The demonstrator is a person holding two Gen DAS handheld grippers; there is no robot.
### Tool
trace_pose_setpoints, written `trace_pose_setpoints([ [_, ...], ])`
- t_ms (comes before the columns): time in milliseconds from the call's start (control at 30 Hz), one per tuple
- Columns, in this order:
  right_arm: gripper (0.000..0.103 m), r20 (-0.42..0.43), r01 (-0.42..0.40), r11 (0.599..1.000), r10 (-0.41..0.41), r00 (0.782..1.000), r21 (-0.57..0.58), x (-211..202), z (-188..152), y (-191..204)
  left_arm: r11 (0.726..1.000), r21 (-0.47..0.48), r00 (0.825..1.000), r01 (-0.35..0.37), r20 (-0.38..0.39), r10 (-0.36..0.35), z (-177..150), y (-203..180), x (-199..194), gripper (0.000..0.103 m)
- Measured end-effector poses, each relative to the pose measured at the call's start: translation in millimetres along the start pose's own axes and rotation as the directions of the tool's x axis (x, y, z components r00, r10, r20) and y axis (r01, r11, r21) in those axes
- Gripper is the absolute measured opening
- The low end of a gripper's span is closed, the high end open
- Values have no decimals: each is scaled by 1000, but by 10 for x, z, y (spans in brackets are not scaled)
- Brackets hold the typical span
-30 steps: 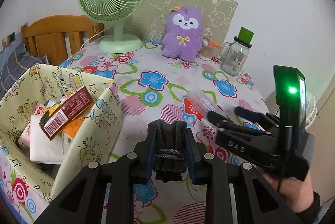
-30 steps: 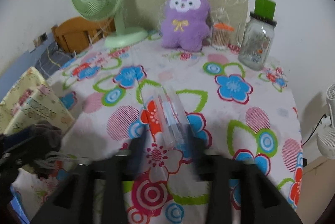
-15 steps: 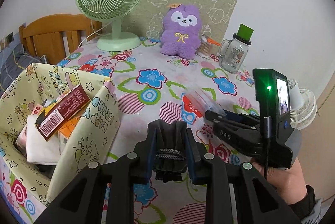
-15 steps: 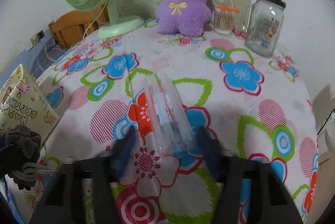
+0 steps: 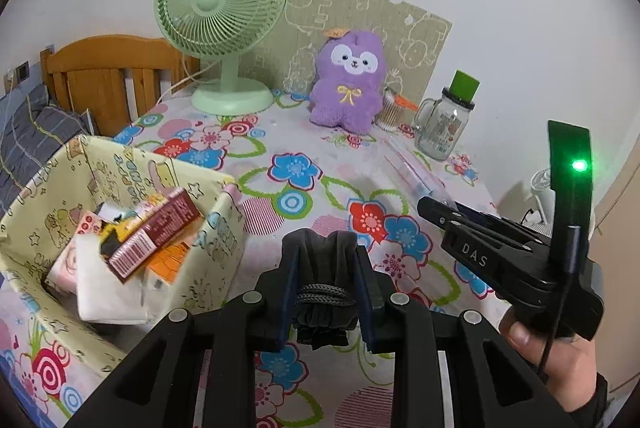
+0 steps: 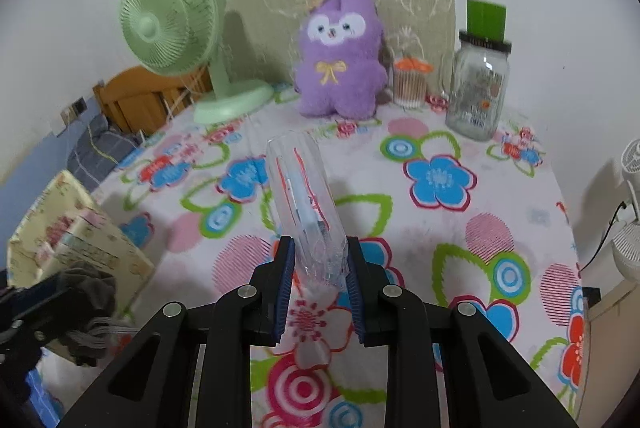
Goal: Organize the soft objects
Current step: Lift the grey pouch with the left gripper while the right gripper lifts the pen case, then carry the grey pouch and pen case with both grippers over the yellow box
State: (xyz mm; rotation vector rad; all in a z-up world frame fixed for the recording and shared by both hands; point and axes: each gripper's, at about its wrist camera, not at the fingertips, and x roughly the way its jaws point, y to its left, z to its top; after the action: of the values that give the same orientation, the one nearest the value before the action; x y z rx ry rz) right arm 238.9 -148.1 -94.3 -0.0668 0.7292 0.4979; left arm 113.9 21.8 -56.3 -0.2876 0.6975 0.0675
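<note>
My left gripper (image 5: 325, 270) is shut on a dark grey drawstring pouch (image 5: 320, 268), held above the table just right of the yellow cartoon-print box (image 5: 224, 228). My right gripper (image 6: 320, 264) is shut on a clear plastic packet (image 6: 302, 196) with blue and red contents, lifted off the table and pointing away. The right gripper also shows in the left wrist view (image 5: 448, 216) with the packet (image 5: 416, 172). The pouch shows at the left of the right wrist view (image 6: 88, 288).
The box holds a brown packet (image 5: 156, 232), white cloth (image 5: 100, 288) and other items. At the back of the flowered table (image 6: 440, 228) stand a green fan (image 5: 220, 20), a purple plush (image 6: 340, 56), a cotton-swab jar (image 6: 410, 80) and a glass mug jar (image 6: 478, 88).
My right gripper closed on the clear packet and lifted it off the table. The left gripper kept its hold on the pouch and rose slightly.
</note>
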Motion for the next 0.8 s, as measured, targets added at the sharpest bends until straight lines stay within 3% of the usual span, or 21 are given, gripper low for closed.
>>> trace_pose_setpoints([
  [533,28,140,-28,997,38,989,-70,-791,193,754,999,-32,996,22,88,-19,165,297,-572,26],
  [800,28,172,-69,990,89,981,-121,-981,268,1187,998,-57,991,-14,135,22,236,587,-863,26],
])
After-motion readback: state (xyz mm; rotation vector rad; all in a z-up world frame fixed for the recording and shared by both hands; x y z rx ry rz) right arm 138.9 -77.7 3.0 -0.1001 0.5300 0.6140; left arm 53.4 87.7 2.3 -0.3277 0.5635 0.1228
